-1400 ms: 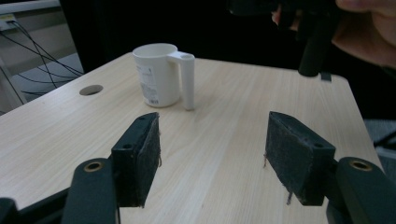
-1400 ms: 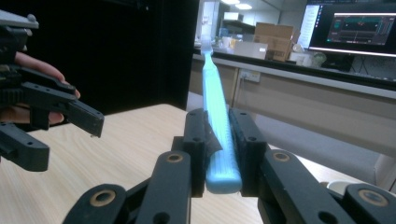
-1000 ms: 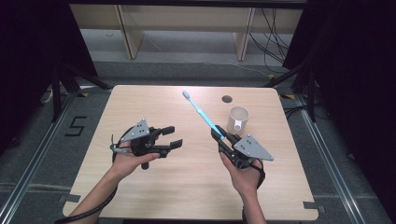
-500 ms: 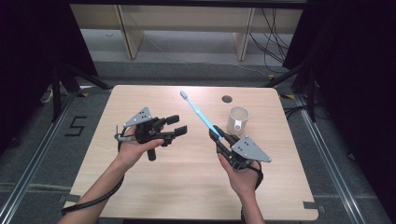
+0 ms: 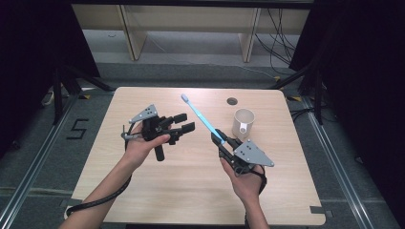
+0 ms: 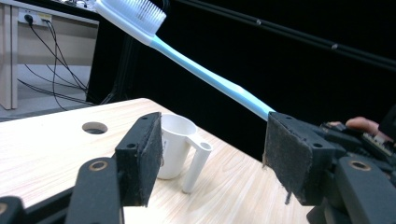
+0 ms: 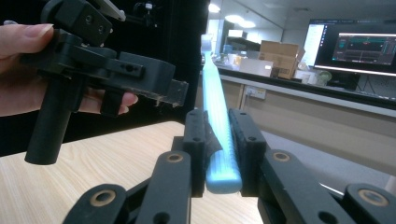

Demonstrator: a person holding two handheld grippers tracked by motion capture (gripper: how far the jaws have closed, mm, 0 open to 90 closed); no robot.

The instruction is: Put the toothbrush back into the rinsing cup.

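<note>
Right tongs [image 5: 223, 141] are clenched on the blue toothbrush [image 5: 203, 117], holding it angled up over the worktop [image 5: 191, 191], just left of the white cup [image 5: 242, 122]. Left tongs [image 5: 184, 123] hover released nearby. Next, likely a handover or dropping it into the cup.

One toothbrush [image 5: 200, 116], blue, white head. One mug [image 5: 242, 123], white, one handle. Two tools: left tool [image 5: 183, 122], right tool [image 5: 221, 140]. Two hands showing, one per tool. One tabletop [image 5: 191, 181], one round hole [image 5: 232, 101] sitting near its far edge. One lit monitor [image 7: 358, 49] and one cardboard box [image 7: 279, 49] showing in background of right gripper view.
</note>
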